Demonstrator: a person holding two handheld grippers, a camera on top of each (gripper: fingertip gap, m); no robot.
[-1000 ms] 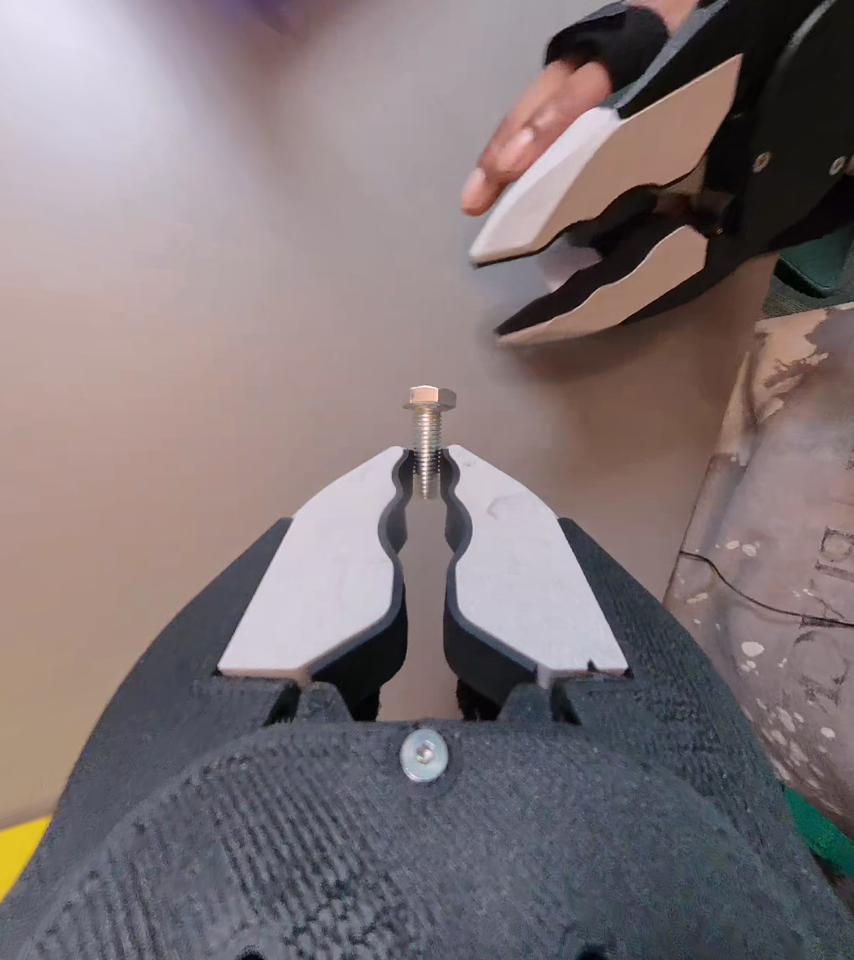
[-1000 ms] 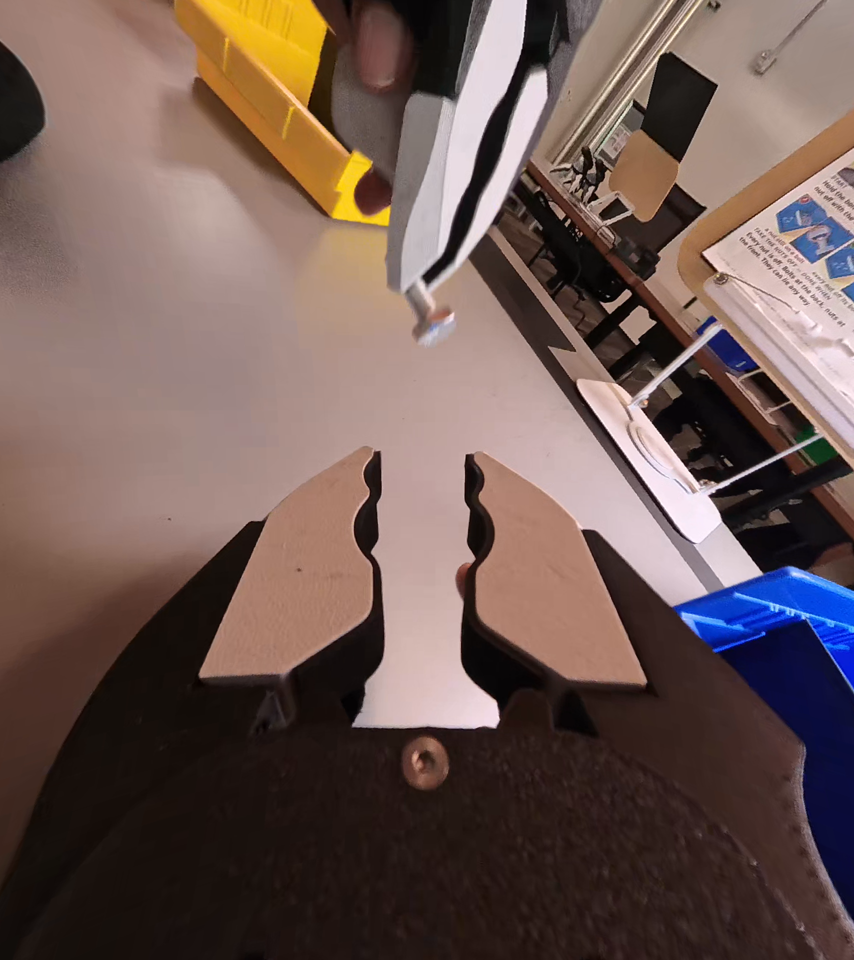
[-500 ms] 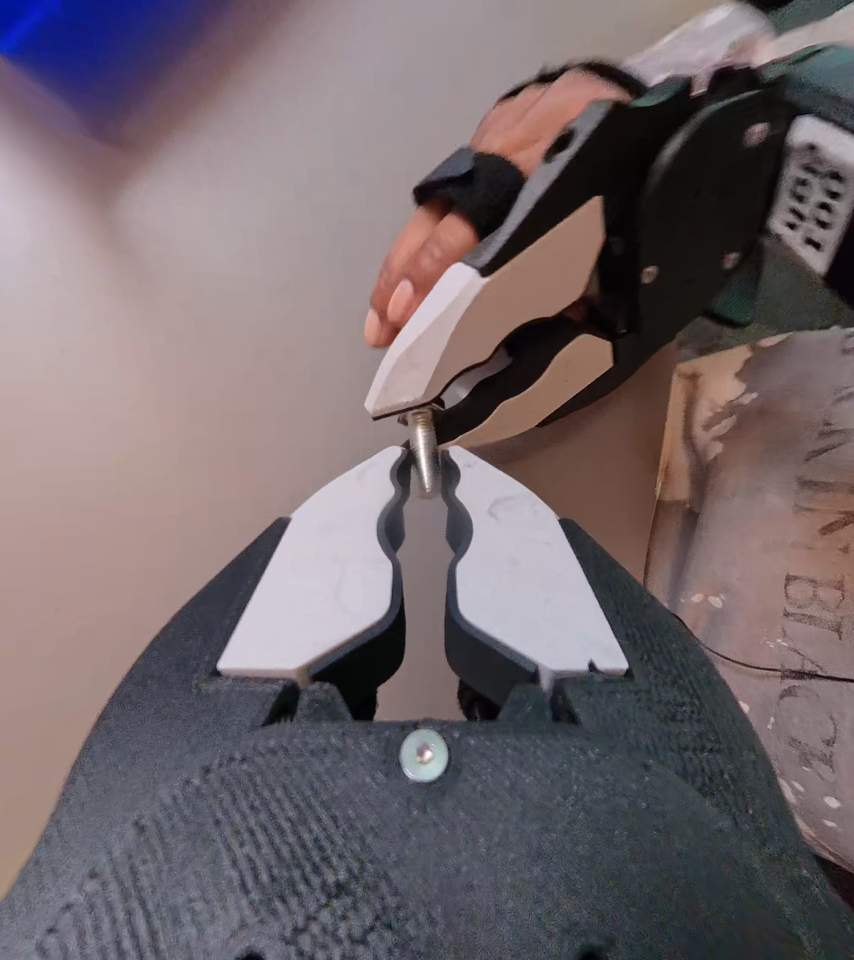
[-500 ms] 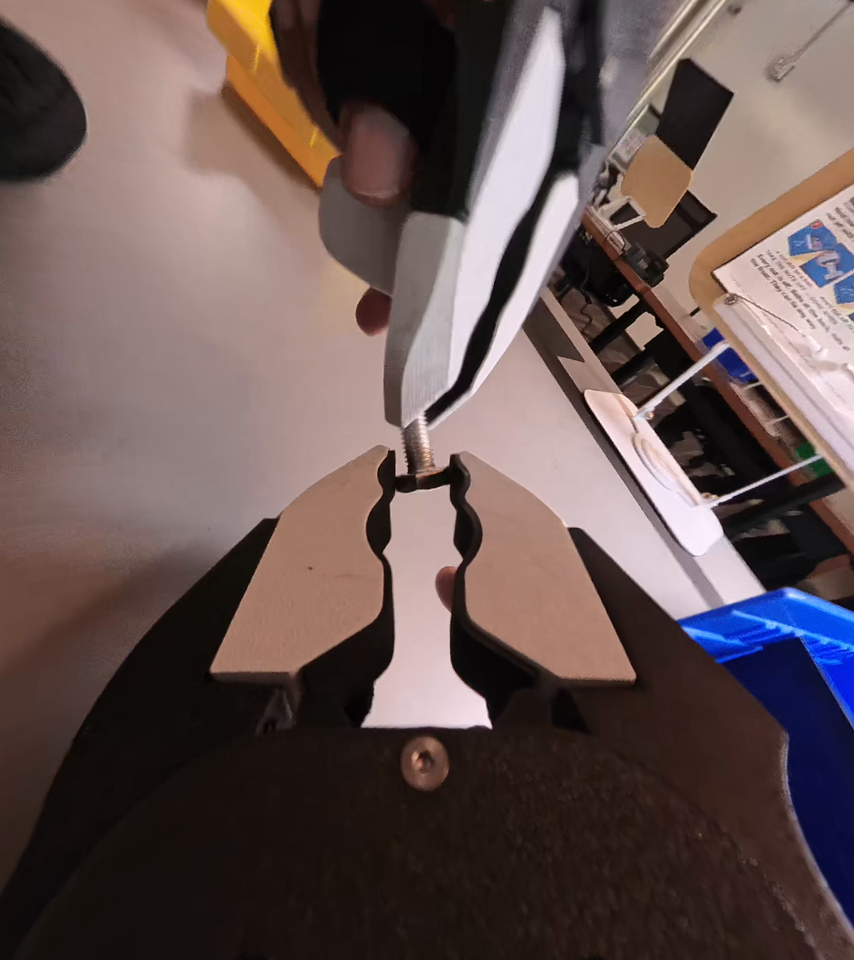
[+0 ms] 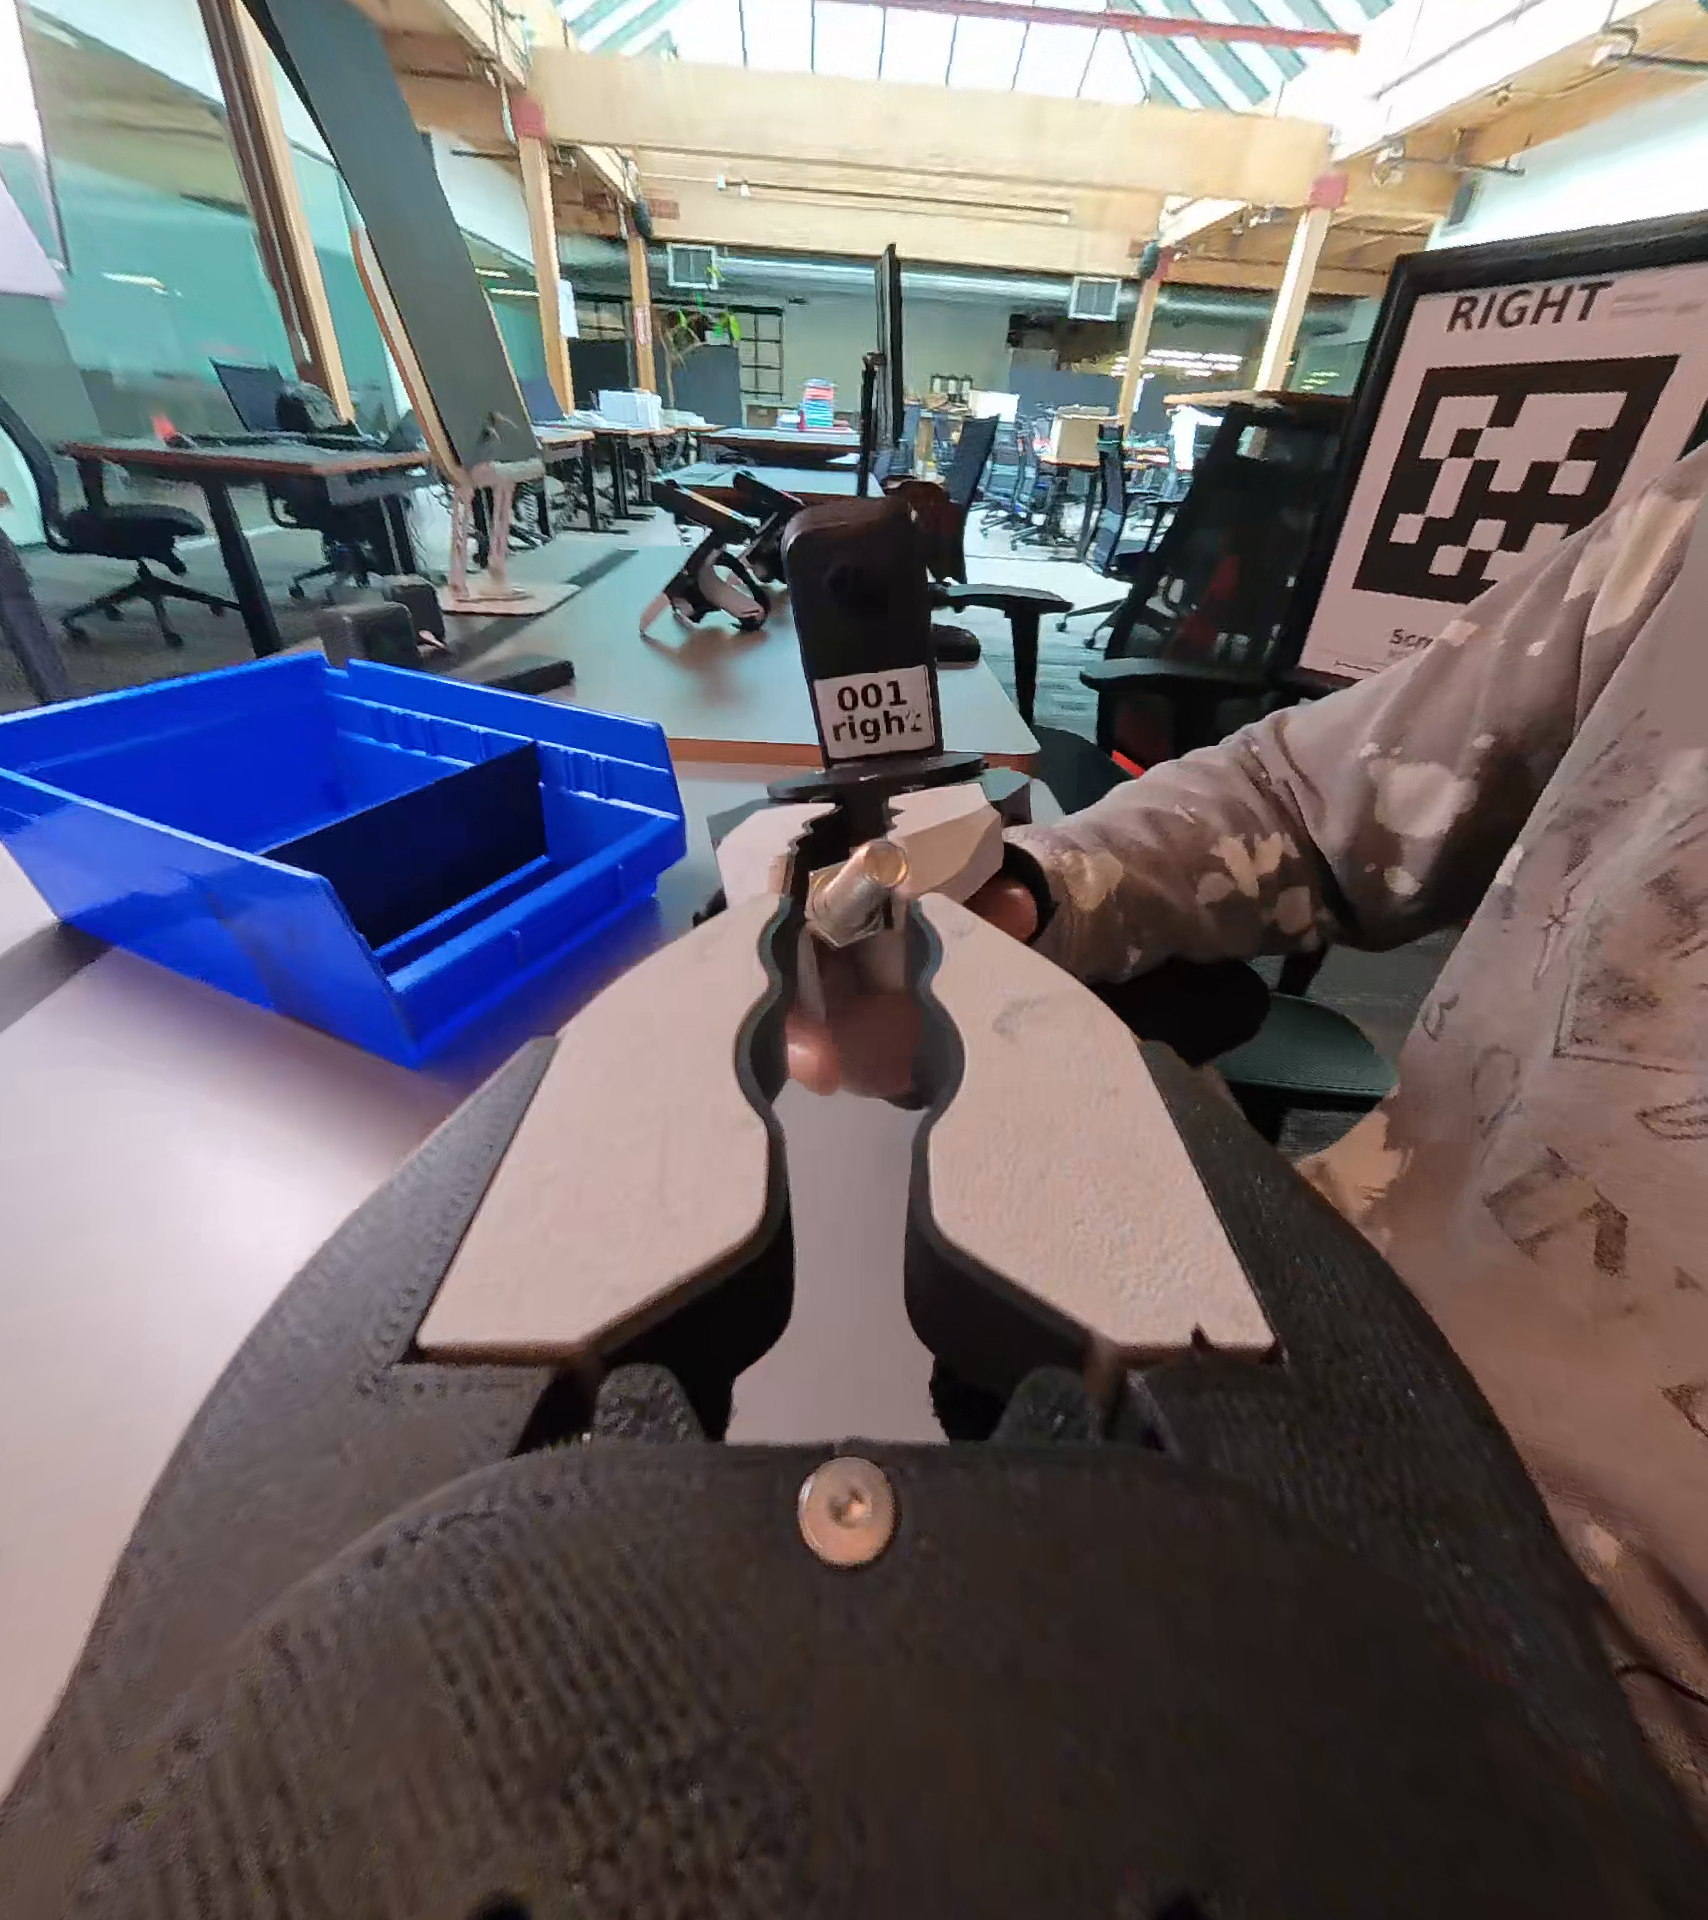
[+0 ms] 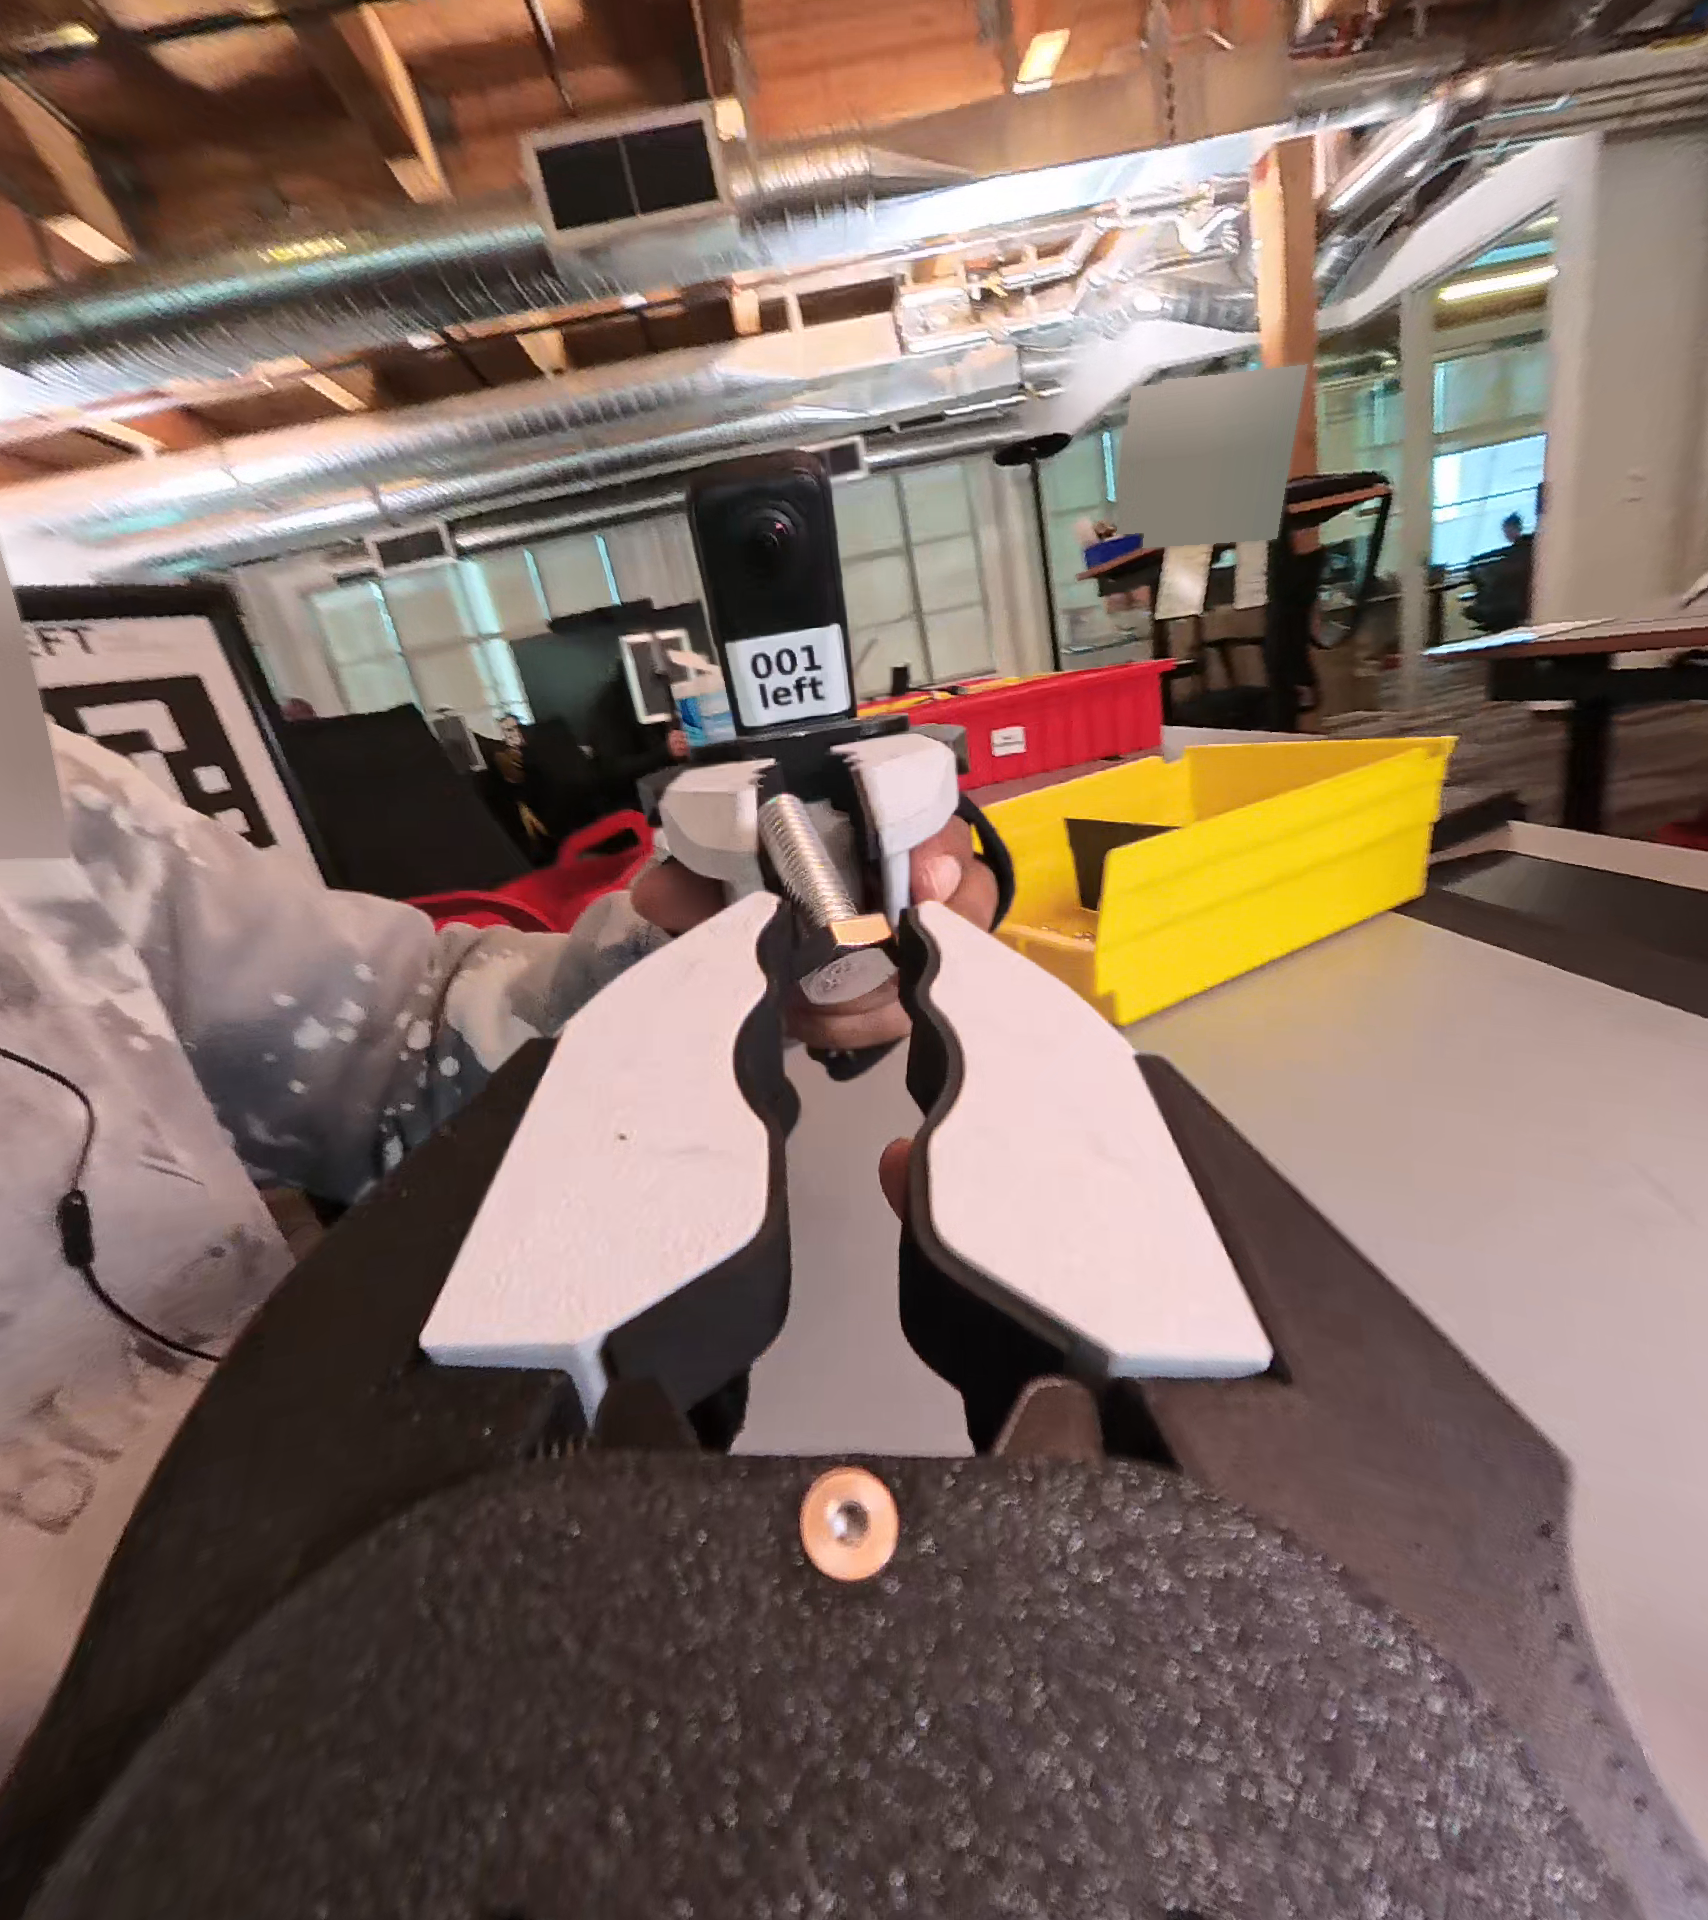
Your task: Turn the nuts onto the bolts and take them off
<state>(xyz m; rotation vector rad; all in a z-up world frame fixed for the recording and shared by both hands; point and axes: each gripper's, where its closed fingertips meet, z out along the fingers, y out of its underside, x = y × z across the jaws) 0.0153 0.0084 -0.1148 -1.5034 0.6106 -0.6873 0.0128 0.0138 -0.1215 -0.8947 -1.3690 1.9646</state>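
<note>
Right wrist view: the right gripper (image 6: 842,940) clamps its jaws on the hex head of a steel bolt (image 6: 814,878), while the facing left gripper (image 6: 814,805) pinches the threaded shank, the bolt bridging the two in mid-air, apparently so one end is steadied while the other is turned. No nut is visible on the thread. Beyond, a yellow bin (image 6: 1245,842) sits near the table's (image 6: 1452,1143) far edge; a blue bin (image 5: 310,831) stands opposite.

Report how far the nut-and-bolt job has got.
Done: the bolt is picked up, threaded end clamped in the left gripper. In hand: the right gripper pinches its hex head. Left: no nut shows on the threads, so turning one on and off remains.
</note>
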